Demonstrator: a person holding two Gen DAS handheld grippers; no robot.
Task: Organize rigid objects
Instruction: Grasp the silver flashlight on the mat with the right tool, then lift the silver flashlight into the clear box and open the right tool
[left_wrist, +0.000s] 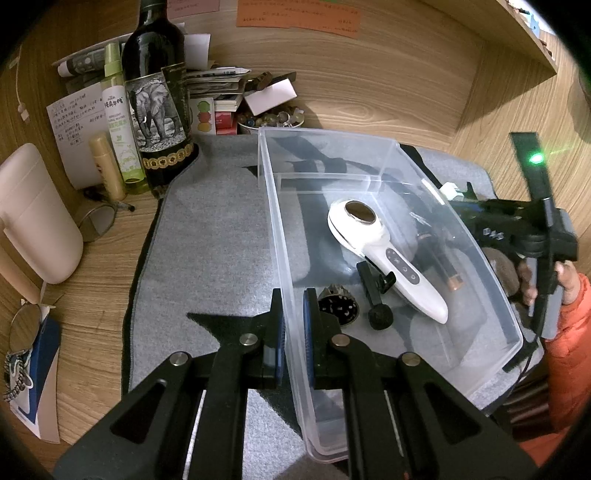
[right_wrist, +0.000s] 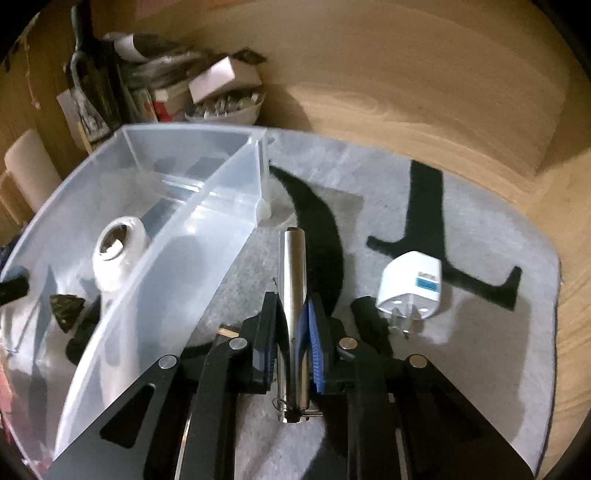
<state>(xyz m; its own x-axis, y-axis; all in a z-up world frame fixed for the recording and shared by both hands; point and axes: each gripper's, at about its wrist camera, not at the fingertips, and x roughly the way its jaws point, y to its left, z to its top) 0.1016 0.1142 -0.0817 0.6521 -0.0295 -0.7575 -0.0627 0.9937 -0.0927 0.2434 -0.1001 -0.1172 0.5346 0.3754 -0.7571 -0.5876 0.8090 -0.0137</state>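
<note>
A clear plastic bin stands on a grey mat. Inside lie a white handheld device, a black round toothed piece, a small black clip with a ball end and a dark tube. My left gripper is shut on the bin's near wall. My right gripper is shut on a silver metal tube lying on the mat right of the bin. A white plug adapter lies further right.
At the back left stand a dark wine bottle, a green spray bottle, a cream tube, papers and a bowl of small items. A white container and glasses sit at left. An orange sleeve is right.
</note>
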